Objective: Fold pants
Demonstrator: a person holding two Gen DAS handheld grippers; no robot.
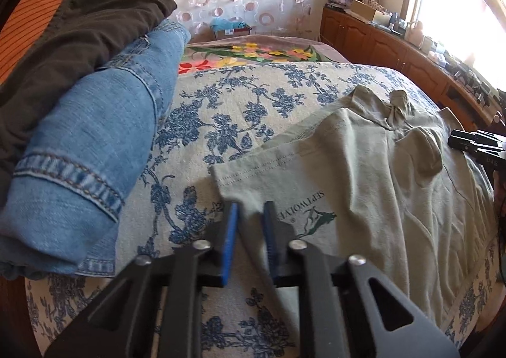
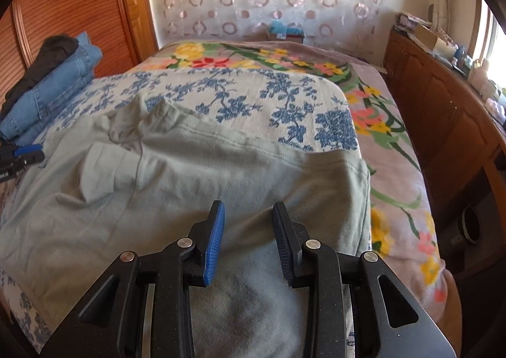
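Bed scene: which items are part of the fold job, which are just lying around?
In the job:
- grey-green pants, spread flat on the bedspread
- left hand-held gripper, open over a hem corner
- right hand-held gripper, open over the other end

Lying about:
- folded jeans with a dark garment on top
- blue floral bedspread
- wooden cabinet
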